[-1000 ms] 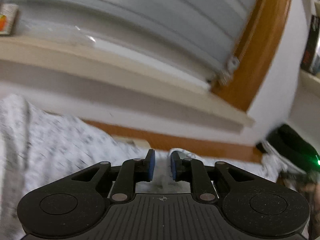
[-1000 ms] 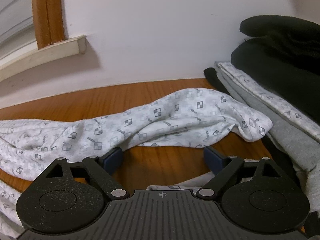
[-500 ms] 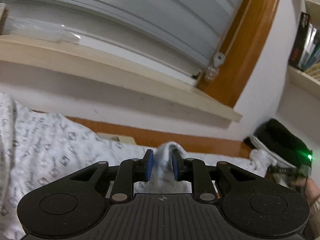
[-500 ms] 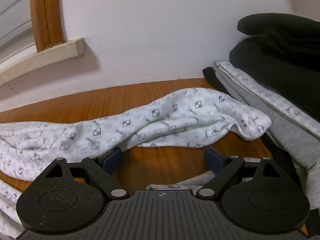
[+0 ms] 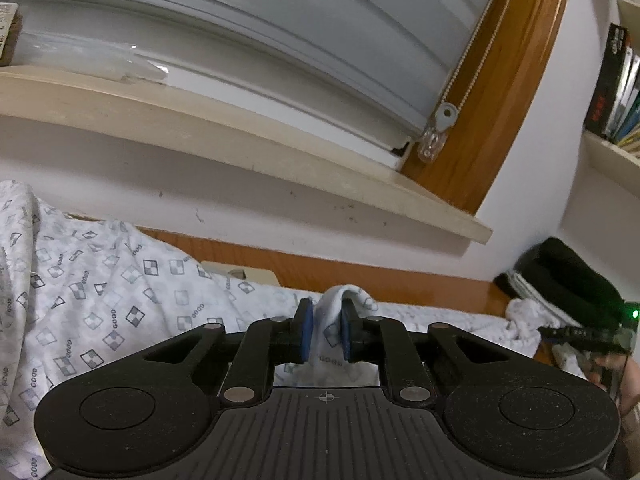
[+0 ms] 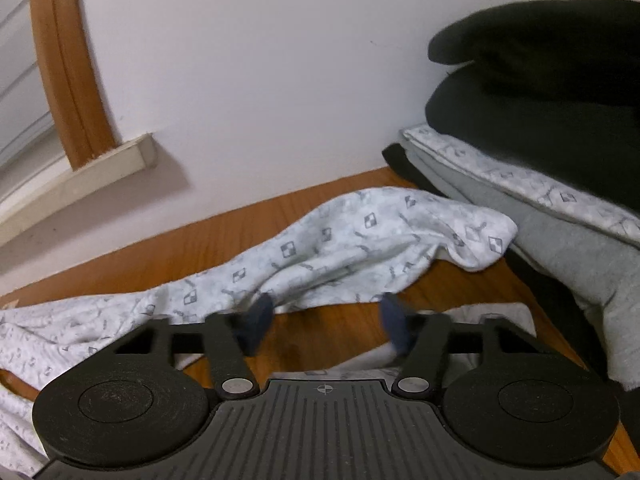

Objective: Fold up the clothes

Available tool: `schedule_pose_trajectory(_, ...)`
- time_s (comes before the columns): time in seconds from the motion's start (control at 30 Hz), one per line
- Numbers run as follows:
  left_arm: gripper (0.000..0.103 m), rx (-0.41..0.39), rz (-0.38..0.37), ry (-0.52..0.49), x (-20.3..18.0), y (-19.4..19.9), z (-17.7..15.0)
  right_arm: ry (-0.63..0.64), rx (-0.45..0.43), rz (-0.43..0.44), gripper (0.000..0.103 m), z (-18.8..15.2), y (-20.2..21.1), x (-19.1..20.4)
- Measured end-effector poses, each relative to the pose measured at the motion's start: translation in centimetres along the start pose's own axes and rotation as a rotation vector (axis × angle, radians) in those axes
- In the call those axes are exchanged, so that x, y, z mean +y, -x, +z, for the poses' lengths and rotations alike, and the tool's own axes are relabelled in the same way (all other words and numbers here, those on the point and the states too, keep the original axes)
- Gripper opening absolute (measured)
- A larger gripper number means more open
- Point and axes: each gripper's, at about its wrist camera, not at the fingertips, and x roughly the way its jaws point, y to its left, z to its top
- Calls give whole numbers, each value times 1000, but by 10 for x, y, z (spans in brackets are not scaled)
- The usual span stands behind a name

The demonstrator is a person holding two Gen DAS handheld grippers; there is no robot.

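The patterned garment lay strung out across the wooden table, its long axis running from your left side toward the pile on your right, and that line was what your coming move turned on. Your left gripper already had one part of it: the pads were drawn in narrow and pinched a raised fold of the white cloth between them, with the rest spreading away to the left in that view. Your right gripper was the nearer one to the free end. Its jaws had just been closing and stood about half apart, blurred, with only bare wood between them; the rolled band of cloth lay just beyond the fingertips, not yet caught, and a second edge of cloth showed beneath the gripper's body.

To the right of that free end sat the stack of folded clothes, black on top, grey and patterned below, close enough that the garment's tip nearly touched it. I judge it the main thing in your way if you swung that end rightward. Behind everything ran the white wall and the window sill.
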Motion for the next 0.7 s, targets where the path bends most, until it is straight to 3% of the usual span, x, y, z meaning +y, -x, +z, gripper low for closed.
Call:
schedule_pose_trajectory(0.03, 16, 3, 1, -4, -1, 0, 0, -8, 1, 14, 44, 2, 1, 2)
schedule_pose_trajectory(0.17, 16, 7, -3, -16, -2, 0, 0, 92, -20, 55, 44, 7, 11, 38)
schedule_pose_trajectory(0.27, 16, 10, -8, -19, -2, -1, -1, 235, -15, 140, 44, 3, 19, 88)
schedule_pose_trajectory(0.47, 16, 16, 0, -1, 3, -3, -2, 462, 46, 398, 42, -23, 18, 192)
schedule_pose_trajectory(0.6, 16, 28, 14, 37, 10, -6, -2, 598, 91, 477, 42, -41, 11, 241)
schedule_pose_trajectory(0.7, 16, 41, 21, 51, 14, -7, -2, 641, 109, 513, 42, -46, 11, 255)
